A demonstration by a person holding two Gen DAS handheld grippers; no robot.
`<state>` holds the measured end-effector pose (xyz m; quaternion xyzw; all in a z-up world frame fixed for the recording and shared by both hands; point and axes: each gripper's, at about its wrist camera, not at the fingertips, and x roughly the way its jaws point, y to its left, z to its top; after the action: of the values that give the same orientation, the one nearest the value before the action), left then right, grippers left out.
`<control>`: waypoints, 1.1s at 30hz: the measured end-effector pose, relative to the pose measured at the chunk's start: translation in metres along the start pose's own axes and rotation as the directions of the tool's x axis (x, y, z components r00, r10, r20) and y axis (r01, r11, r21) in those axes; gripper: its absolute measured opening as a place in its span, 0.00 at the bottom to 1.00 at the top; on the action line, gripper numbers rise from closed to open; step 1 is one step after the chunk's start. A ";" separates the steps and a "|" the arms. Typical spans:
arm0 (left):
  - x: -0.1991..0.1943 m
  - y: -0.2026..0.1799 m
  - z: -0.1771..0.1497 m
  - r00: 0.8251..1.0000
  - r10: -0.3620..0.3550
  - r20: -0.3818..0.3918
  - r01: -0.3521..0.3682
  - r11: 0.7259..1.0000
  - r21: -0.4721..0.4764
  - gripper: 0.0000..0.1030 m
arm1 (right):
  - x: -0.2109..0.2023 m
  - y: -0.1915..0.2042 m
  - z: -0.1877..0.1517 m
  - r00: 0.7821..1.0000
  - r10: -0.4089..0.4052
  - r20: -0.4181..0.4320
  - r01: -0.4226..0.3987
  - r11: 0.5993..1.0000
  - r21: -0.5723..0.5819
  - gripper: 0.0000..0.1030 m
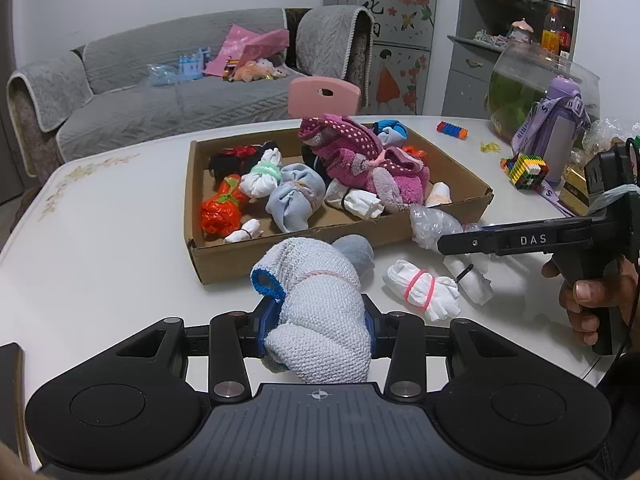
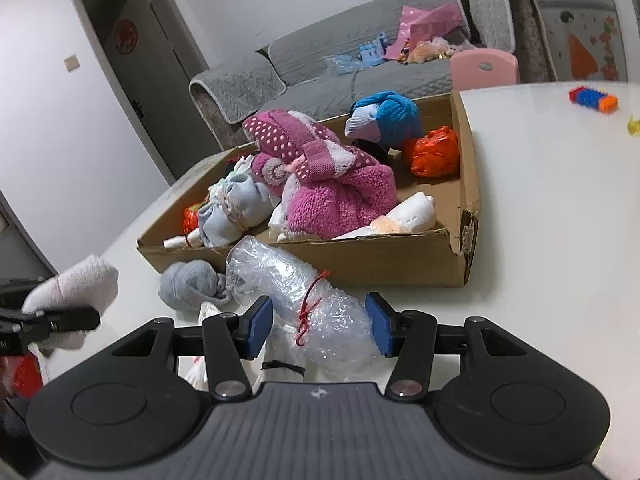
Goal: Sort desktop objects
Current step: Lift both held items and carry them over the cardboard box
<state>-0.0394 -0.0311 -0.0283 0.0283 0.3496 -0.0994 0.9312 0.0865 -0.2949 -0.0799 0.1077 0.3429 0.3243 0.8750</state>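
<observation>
Left wrist view
Left gripper [image 1: 320,330]: clenched on a pale knitted sock roll [image 1: 320,320] with a blue cuff and a pink band; both blue pads press its sides, and the roll juts up toward 12 o'clock.
Cardboard tray [image 1: 224,258]: on the white table [image 1: 100,248], just beyond the held roll at 12 o'clock, its near wall close behind the roll.
Tray contents: magenta dotted fleece bundle [image 1: 360,156] at the far right, light blue cloth bundle [image 1: 296,196] in the middle, red-orange plastic bundle [image 1: 222,210] at the near left, with several small white rolls among them.
Grey sock ball [image 1: 356,250]: on the table, against the tray's near wall, just behind the held roll.
White roll with pink band [image 1: 420,290]: lying on the table at 3 o'clock of the held roll.
Right gripper: enters from 3 o'clock, a hand [image 1: 592,292] around its handle, its finger lying across the bubble-wrap bundle [image 1: 434,226].

Right wrist view
Right gripper [image 2: 320,326]: loosened; the bubble-wrap bundle [image 2: 304,300], tied with red string, lies between the blue pads, with a gap showing at the right pad; contact on the left side cannot be told.
Bundle's place: on the table before the cardboard tray's [image 2: 380,260] near wall, at 12 o'clock.
Grey sock ball [image 2: 192,284]: touching the bundle at its 9 o'clock.
Left gripper: at 9 o'clock, holding the pale sock roll [image 2: 76,284].
</observation>
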 end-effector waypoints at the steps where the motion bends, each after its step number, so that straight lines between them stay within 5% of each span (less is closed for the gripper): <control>1: 0.000 0.000 0.000 1.000 -0.002 0.000 0.002 1.000 -0.002 0.47 | 0.000 -0.002 0.000 1.000 0.005 0.002 -0.005 1.000 0.012 0.47; 20: -0.012 0.006 0.011 1.000 -0.001 0.025 0.000 1.000 0.026 0.47 | -0.044 -0.019 0.004 0.989 0.067 0.135 -0.088 0.984 0.153 0.44; 33: -0.023 0.021 0.055 0.995 0.048 0.083 -0.053 0.996 0.070 0.47 | -0.086 -0.038 0.058 0.966 0.038 0.254 -0.072 0.989 0.128 0.44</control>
<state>-0.0158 -0.0131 0.0278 0.0667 0.3069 -0.0894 0.9452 0.0964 -0.3771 -0.0068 0.2167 0.2476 0.3081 0.8926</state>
